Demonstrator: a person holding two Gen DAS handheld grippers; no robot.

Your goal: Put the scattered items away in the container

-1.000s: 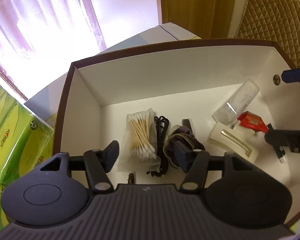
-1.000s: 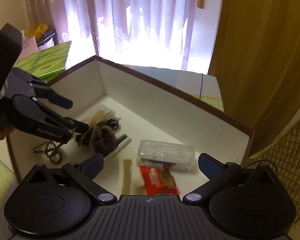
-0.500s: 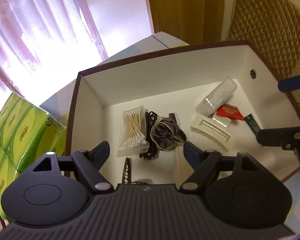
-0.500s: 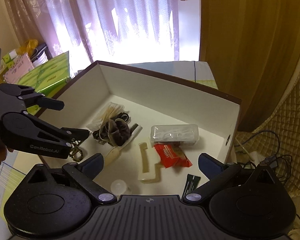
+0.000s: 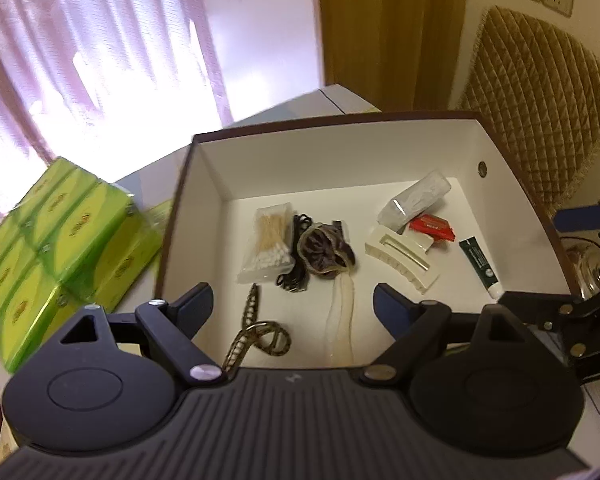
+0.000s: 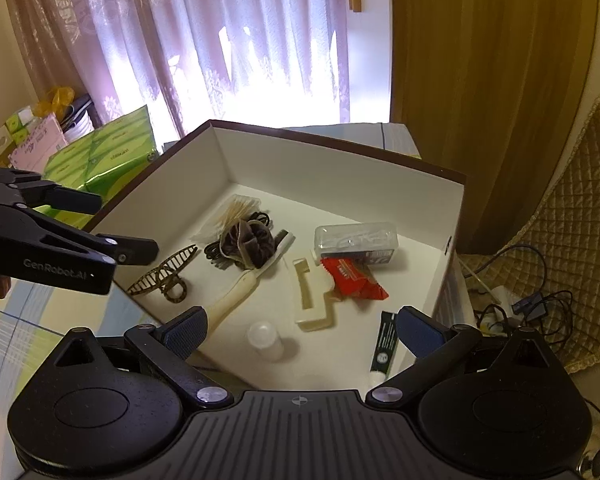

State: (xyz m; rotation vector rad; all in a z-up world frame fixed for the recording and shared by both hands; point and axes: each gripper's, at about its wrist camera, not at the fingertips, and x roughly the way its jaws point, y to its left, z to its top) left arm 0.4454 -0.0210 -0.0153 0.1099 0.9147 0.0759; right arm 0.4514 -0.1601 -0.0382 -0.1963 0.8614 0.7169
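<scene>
Container [image 6: 440, 208]: a white-lined box with a dark brown rim, standing on the table with its top open; we list everything else by its place relative to this box. Inside, at the far left corner, a bag of cotton swabs [image 5: 269, 245] lies flat, with a coil of black hair ties [image 5: 296, 254] just beside it and a dark brown scrunchie [image 6: 249, 246] touching that coil. A cream-handled brush [image 6: 246, 286] runs from under the scrunchie toward the near wall. A leopard-print claw clip [image 6: 165, 276] sits by the left wall. At the middle of the floor lies a cream hair clip [image 5: 401, 258], touching a red snack packet [image 6: 352, 278], with a clear plastic case [image 6: 356, 242] behind the packet toward the far wall. A small translucent bottle [image 6: 265, 338] and a dark green tube [image 6: 386, 344] lie close to the near wall. We hold the left gripper [image 6: 114, 226] over the box's left rim, fingers spread and empty; the right gripper [image 6: 300, 332] hangs above the near wall, likewise spread wide with nothing between its pads. Outside the box to the left stands a stack of green tissue packs [image 5: 56, 256]; to the right, a quilted tan chair cushion [image 5: 540, 112].
</scene>
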